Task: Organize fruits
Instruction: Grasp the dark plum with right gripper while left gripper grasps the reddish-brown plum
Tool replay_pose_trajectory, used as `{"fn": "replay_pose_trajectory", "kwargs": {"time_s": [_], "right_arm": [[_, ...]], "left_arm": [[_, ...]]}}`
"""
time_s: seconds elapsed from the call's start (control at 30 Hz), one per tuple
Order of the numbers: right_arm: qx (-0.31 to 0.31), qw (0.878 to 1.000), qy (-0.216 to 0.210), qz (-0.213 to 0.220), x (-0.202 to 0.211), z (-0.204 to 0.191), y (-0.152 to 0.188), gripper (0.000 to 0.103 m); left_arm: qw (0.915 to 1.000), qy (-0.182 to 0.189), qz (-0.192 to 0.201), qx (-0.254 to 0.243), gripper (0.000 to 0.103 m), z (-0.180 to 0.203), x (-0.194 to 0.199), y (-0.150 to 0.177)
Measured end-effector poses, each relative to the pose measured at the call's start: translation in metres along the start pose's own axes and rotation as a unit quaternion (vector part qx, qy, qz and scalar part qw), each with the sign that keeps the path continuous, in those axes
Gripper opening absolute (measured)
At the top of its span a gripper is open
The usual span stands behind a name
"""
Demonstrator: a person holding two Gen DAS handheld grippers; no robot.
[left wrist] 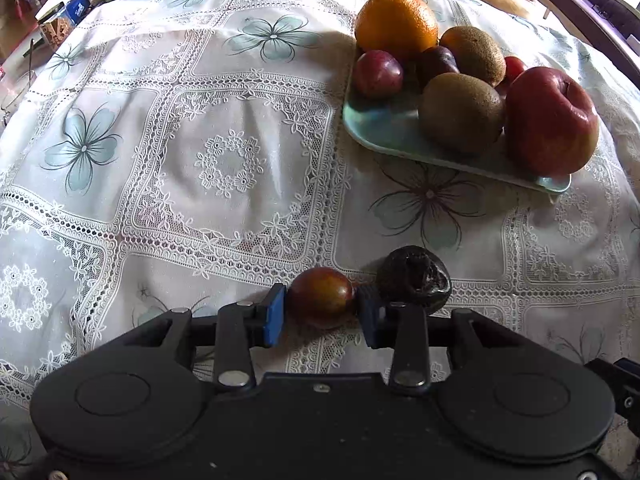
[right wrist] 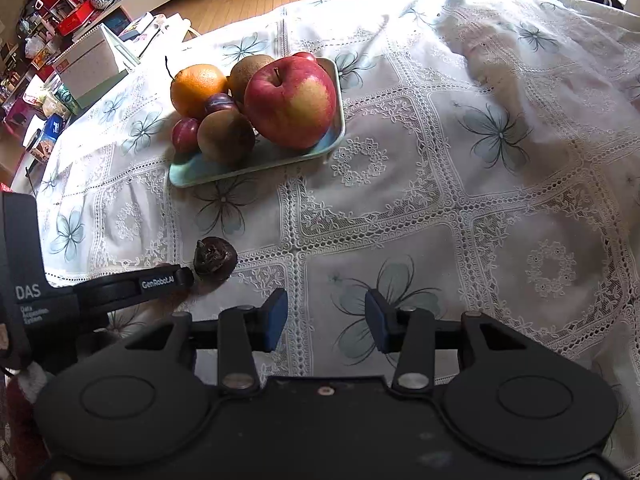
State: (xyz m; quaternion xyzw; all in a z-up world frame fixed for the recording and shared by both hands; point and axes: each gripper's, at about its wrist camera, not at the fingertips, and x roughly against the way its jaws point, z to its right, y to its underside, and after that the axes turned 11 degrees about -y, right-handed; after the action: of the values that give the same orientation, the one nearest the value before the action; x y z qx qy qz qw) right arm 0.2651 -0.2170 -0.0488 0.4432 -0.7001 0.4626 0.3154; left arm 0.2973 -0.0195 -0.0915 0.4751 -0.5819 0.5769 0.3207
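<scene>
Lace-covered table (left wrist: 224, 160) carries one tray (left wrist: 384, 132): one orange (left wrist: 396, 20), two kiwis, one apple (left wrist: 550, 120); left fingers (left wrist: 322, 310) clamp one plum (left wrist: 320, 296); right fingers (right wrist: 326, 320) gape empty.

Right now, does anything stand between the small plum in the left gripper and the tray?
Nothing visible does. Bare tablecloth lies between the plum and the tray; the dark wrinkled fruit sits beside the plum.

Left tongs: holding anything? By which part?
Left tongs are shut on the small red plum, pads on its two opposite sides, the plum low by the tablecloth. Right tongs are open, holding nothing.
</scene>
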Motion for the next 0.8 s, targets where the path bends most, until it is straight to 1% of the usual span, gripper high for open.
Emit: {"fn": "replay_pose_trajectory", "kwargs": {"time_s": [0.1,0.13,0.2,0.27,0.33,0.37,0.4,0.5,0.6,0.8], "right_arm": [[0.001,1.0,-0.001,-0.003,-0.004,-0.008,-0.003,0.045],[0.002,1.0,-0.001,-0.004,-0.005,-0.011,-0.003,0.046],[0.0,1.0,-0.002,-0.007,-0.01,-0.018,-0.006,0.045],[-0.002,1.0,-0.006,-0.014,-0.018,-0.026,-0.009,0.046],[-0.003,1.0,-0.008,-0.02,-0.026,-0.035,-0.012,0.046],[-0.003,1.0,-0.006,-0.023,-0.031,-0.04,-0.013,0.046],[-0.001,1.0,-0.004,-0.026,-0.037,-0.045,-0.015,0.046],[0.004,0.999,0.005,-0.034,-0.054,-0.059,-0.02,0.046],[0.008,0.999,0.001,-0.039,-0.069,-0.069,-0.027,0.046],[-0.003,0.999,0.003,-0.044,-0.091,-0.077,-0.036,0.048]], "left_arm": [[0.9998,0.009,0.004,0.015,0.046,-0.007,0.002,0.0],[0.9997,0.005,0.004,0.022,0.046,-0.01,0.003,0.0],[0.9989,-0.019,0.01,0.042,0.045,-0.02,0.005,0.002],[0.9975,-0.034,0.018,0.06,0.045,-0.031,0.007,0.002],[0.9954,-0.048,0.015,0.082,0.045,-0.045,0.007,0.0],[0.9948,-0.043,0.011,0.092,0.045,-0.053,0.006,-0.001],[0.9946,-0.025,0.004,0.1,0.046,-0.059,0.004,-0.003],[0.9945,0.001,-0.003,0.105,0.046,-0.071,0.005,-0.002],[0.9947,0.004,-0.001,0.103,0.046,-0.07,0.003,-0.001],[0.9944,0.011,0.002,0.105,0.046,-0.072,0.0,-0.001]]}}
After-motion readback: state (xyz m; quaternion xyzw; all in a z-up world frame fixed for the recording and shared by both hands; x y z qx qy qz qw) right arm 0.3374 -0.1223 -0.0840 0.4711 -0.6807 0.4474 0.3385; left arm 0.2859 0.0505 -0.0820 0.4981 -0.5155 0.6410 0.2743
